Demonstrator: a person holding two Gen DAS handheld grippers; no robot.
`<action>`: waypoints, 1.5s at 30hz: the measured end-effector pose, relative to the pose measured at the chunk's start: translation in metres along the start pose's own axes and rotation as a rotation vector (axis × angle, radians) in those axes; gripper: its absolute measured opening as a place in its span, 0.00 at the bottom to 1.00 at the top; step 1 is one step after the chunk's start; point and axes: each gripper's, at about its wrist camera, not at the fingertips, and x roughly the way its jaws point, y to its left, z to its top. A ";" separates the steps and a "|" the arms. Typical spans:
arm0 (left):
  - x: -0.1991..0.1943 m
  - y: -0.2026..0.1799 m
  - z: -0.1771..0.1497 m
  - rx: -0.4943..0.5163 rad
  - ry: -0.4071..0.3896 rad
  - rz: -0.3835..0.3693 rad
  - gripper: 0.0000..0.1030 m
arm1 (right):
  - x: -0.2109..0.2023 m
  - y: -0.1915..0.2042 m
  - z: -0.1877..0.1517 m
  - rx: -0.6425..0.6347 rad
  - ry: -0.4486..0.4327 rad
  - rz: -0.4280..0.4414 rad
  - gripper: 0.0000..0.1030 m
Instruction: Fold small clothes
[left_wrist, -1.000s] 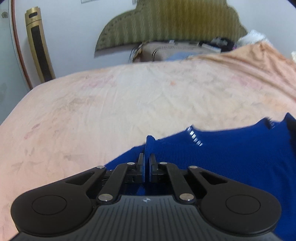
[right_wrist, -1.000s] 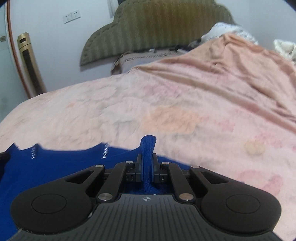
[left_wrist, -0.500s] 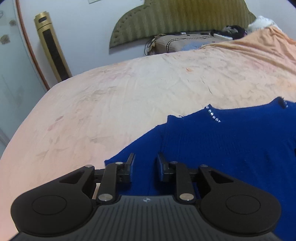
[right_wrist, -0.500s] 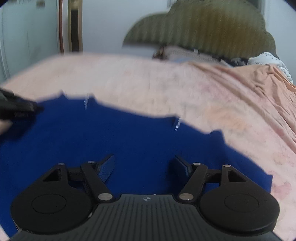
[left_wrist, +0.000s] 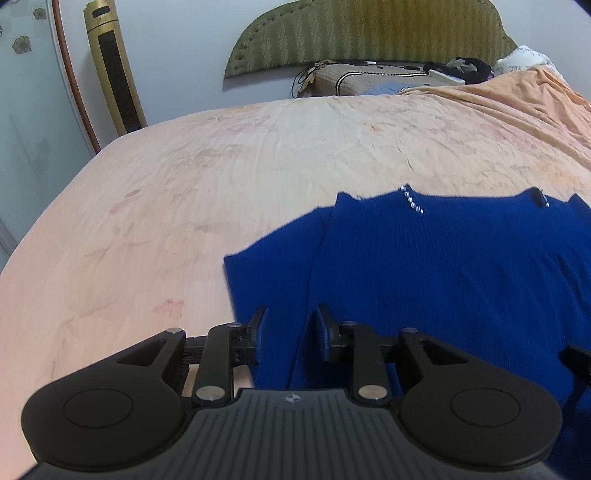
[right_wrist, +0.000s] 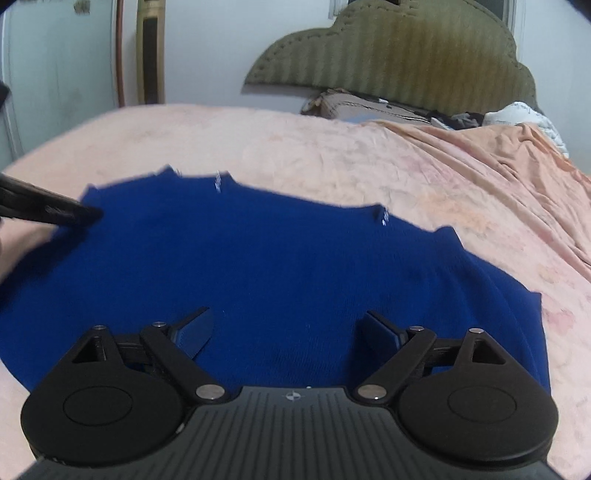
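Blue knit top (left_wrist: 443, 266) lies spread flat on the peach bedsheet (left_wrist: 221, 184), neckline with small sparkly studs on the far side from both grippers. Left gripper (left_wrist: 288, 330): jaws part-way apart, nothing pinched; the cloth's left edge and a short sleeve flap lie under and just ahead of the gap. Right gripper (right_wrist: 286, 328): jaws spread wide and have just been opening, nothing between the pads; the body of the top lies beneath and ahead of them, its right sleeve off to the right of the right jaw. Judgement: the top has just been laid out, and the first fold comes next. To do it well, smooth the fabric flat, then have each gripper take one layer only at a sleeve edge, lift low, and carry it toward the midline so the edges line up without dragging the sheet. Legible writing: none readable; a small emblem on each gripper body, faint marks on the gold tower unit (left_wrist: 114, 74), too small to read.
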 end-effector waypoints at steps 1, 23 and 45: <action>-0.001 0.000 -0.003 -0.001 -0.005 0.003 0.26 | -0.001 0.002 -0.002 0.004 -0.004 -0.005 0.91; -0.007 0.002 -0.038 -0.073 -0.177 0.129 0.73 | 0.002 0.002 -0.032 0.075 -0.100 -0.025 1.00; -0.005 0.009 -0.039 -0.132 -0.165 0.104 0.78 | 0.004 0.002 -0.031 0.080 -0.101 -0.020 1.00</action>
